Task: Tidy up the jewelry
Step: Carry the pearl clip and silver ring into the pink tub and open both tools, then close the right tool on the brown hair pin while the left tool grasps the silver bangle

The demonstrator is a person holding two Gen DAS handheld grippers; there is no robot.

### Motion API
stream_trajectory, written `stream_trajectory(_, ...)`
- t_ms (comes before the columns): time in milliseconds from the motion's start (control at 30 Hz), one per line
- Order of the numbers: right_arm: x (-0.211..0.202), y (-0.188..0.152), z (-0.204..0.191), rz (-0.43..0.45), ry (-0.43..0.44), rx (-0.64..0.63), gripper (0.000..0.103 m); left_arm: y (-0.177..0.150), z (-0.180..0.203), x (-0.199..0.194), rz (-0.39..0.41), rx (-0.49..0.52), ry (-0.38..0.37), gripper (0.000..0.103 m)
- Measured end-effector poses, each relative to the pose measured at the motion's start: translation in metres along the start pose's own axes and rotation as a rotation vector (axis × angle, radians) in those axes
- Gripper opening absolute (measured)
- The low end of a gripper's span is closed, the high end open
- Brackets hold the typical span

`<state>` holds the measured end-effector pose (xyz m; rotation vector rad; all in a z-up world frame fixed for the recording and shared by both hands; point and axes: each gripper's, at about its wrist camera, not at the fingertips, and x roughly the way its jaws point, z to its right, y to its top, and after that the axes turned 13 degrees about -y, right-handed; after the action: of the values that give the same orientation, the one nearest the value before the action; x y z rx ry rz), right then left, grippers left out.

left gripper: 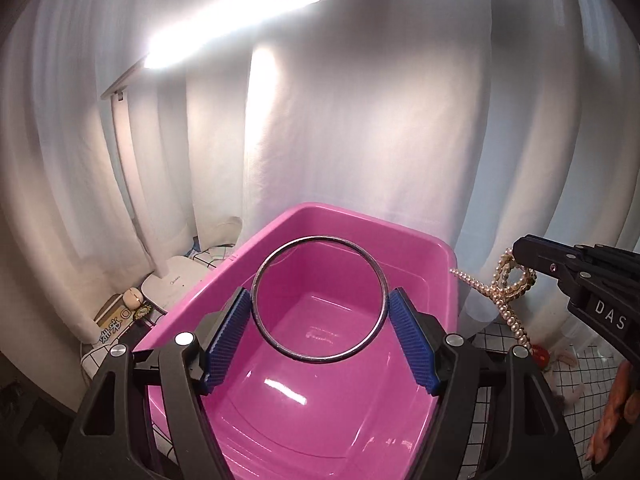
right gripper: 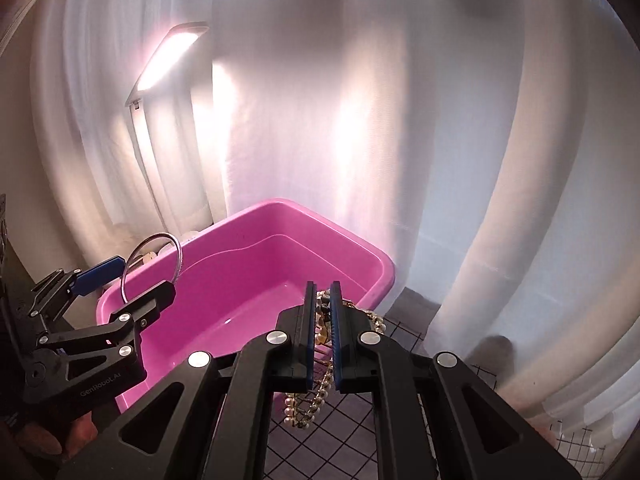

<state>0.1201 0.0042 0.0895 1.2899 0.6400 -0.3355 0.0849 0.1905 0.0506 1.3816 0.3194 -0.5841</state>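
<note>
Two pieces of jewelry are in the air at once, which doubles the chances of a slip. At the lower centre of the left wrist view, the left claw grasps a silver bangle by its outer edges, the blue pads pressing on thin round metal above the pink bin. Such a narrow hold could let the ring pivot or spring out if the squeeze eases or the hand jolts, though it would probably fall into the bin.

At the lower centre of the right wrist view, the right claw is clenched on a pearl bracelet, whose loops hang below the jaws, over the checked surface beside the bin's near wall. Released there, it would likely miss the bin; swinging strands could also snag the rim.
</note>
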Motion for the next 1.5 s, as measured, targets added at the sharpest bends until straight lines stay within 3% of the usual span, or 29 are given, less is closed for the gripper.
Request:
stream_trajectory(233,0.040,0.010,-0.058,-0.056,0.071,-0.056,0.007,-0.014,-0.038,0.025,-0.081,-0.053,0.028,0.069)
stream_trajectory(267,0.046,0.008,-0.064,-0.069,0.079,-0.061,0.000,-0.017,-0.041,0.029,-0.095,-0.062,0.031,0.069)
stream_trajectory(567,0.094,-0.002,-0.098,-0.181,0.061,-0.102,0.001,-0.035,-0.059,0.057,-0.210,-0.105,0.049,0.070)
stream_trajectory(600,0.097,-0.004,-0.097,-0.197,0.051,-0.104,0.017,-0.035,-0.061,0.059,-0.222,-0.110,0.052,0.072)
stream_trajectory(633,0.101,-0.005,-0.097,-0.220,0.039,-0.106,0.034,-0.035,-0.062,0.061,-0.238,-0.116,0.055,0.083)
stream_trajectory(667,0.102,-0.008,-0.093,-0.231,0.035,-0.098,0.062,-0.035,-0.064,0.063,-0.248,-0.122,0.065,0.088)
stream_trajectory(700,0.101,-0.009,-0.091,-0.225,0.033,-0.083,0.065,-0.036,-0.065,0.063,-0.246,-0.125,0.072,0.091)
stream_trajectory(1033,0.083,-0.013,-0.068,-0.181,-0.005,-0.033,0.065,-0.039,-0.063,0.064,-0.269,-0.119,0.105,0.096)
stream_trajectory(1233,0.055,-0.022,-0.044,-0.135,-0.010,0.036,0.065,-0.036,-0.047,0.047,-0.227,-0.095,0.118,0.097)
stream_trajectory(1500,-0.002,-0.072,0.012,-0.064,-0.088,0.153,0.071,-0.038,0.011,0.014,-0.142,-0.007,0.026,0.097)
